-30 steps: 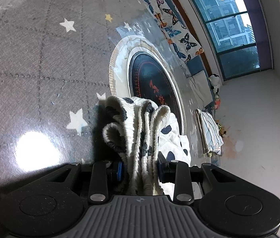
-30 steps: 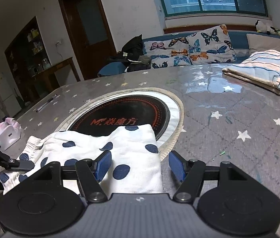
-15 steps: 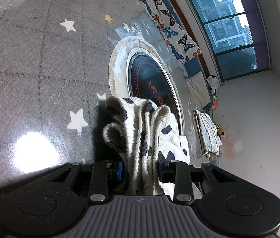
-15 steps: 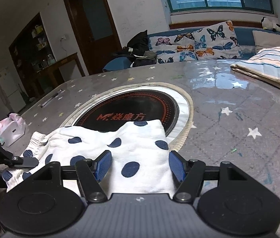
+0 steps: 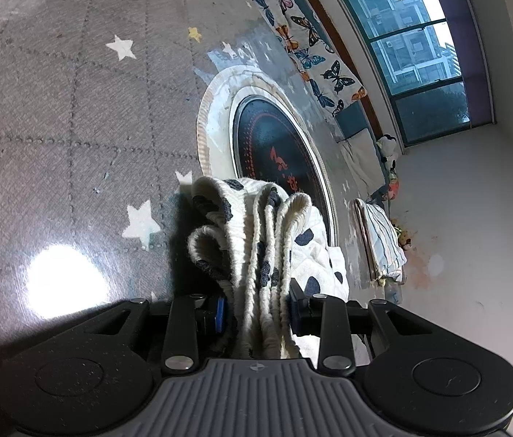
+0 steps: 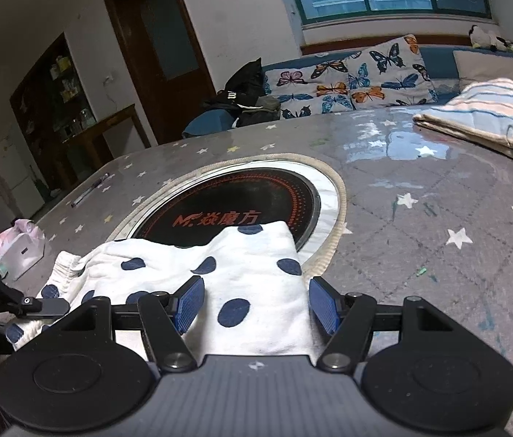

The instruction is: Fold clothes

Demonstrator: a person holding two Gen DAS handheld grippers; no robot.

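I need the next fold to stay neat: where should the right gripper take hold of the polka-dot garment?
Probably the near right corner of the polka-dot garment, coming in low from the near edge. It lies flat there and its right edge runs straight, between the open right gripper. The left gripper already pinches the bunched end.

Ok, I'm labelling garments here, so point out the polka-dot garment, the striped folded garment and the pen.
polka-dot garment [image 6: 242, 269], right wrist view, on its flat top layer.
striped folded garment [image 6: 482, 109], right wrist view, on its upper face.
pen [image 6: 91, 190], right wrist view, on the middle of its barrel.
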